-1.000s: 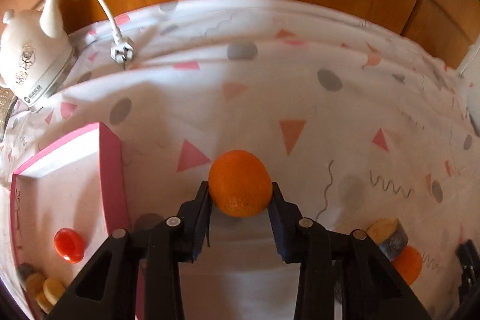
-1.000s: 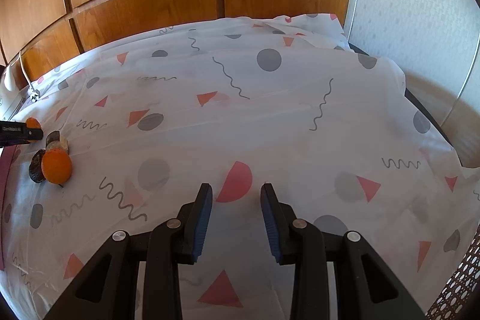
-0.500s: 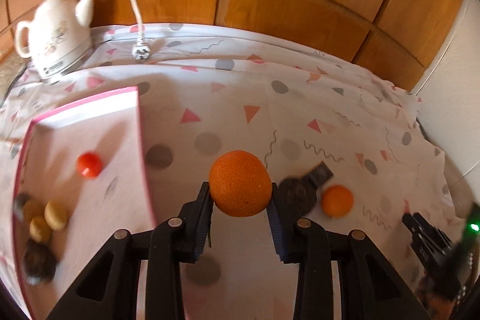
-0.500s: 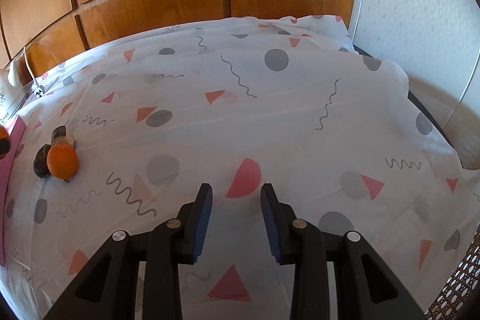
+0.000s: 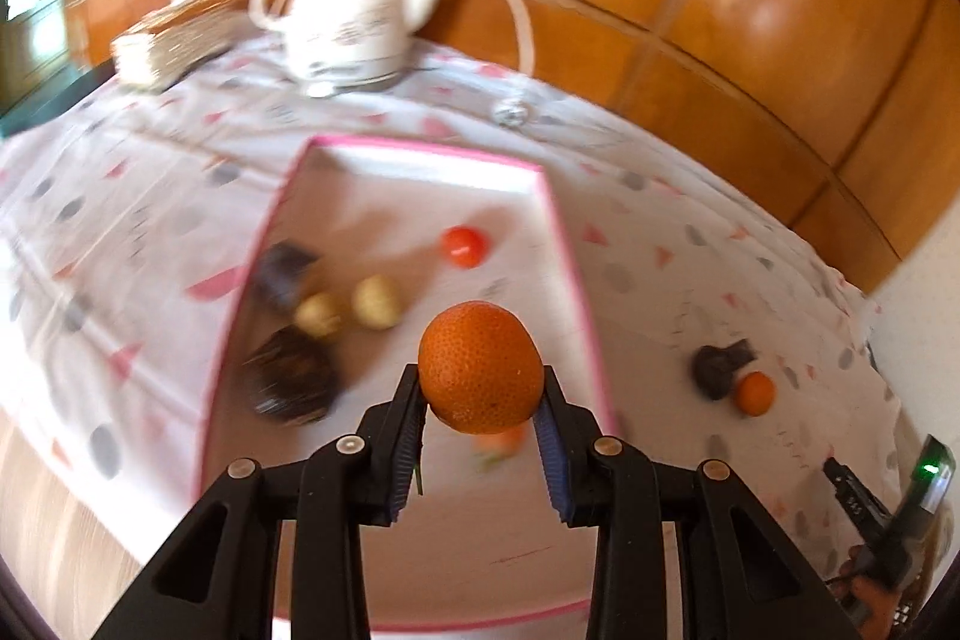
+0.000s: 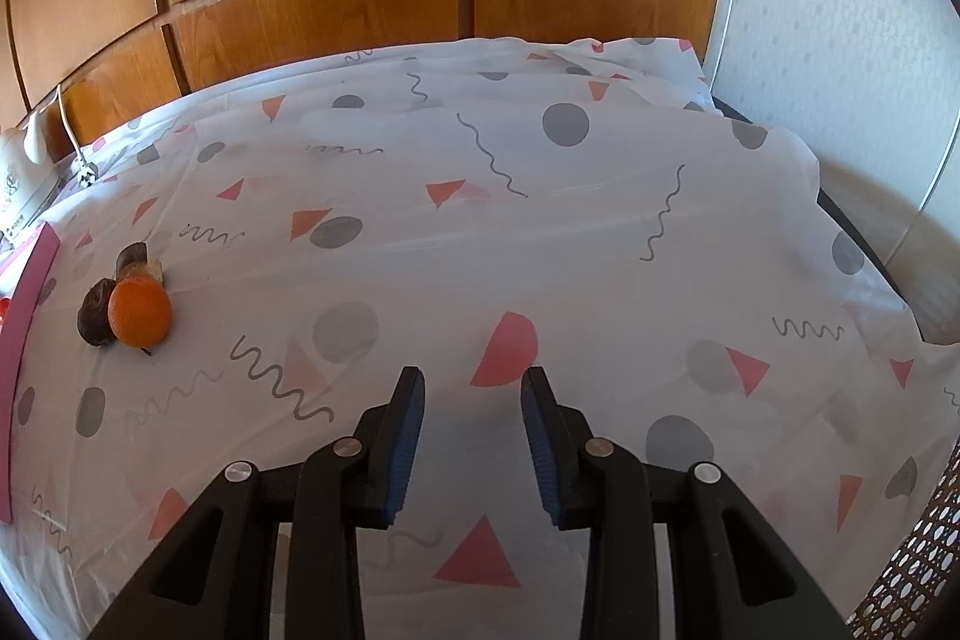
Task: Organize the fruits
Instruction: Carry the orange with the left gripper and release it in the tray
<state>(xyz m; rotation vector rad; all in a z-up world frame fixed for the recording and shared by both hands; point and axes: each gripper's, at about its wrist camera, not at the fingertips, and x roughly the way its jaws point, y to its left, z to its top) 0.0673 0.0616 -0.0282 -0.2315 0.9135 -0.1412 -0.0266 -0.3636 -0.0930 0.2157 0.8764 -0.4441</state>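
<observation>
Orange sits clamped between my left gripper's pads, above the pink-edged tray's near right part. My right gripper hangs narrowly parted, holding nothing, over the tablecloth.

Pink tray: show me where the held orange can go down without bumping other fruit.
Pink tray: its near half, under the orange in the left gripper, is mostly bare, like the far end behind the red tomato. The left side is crowded: two yellowish fruits and dark fruits.
</observation>
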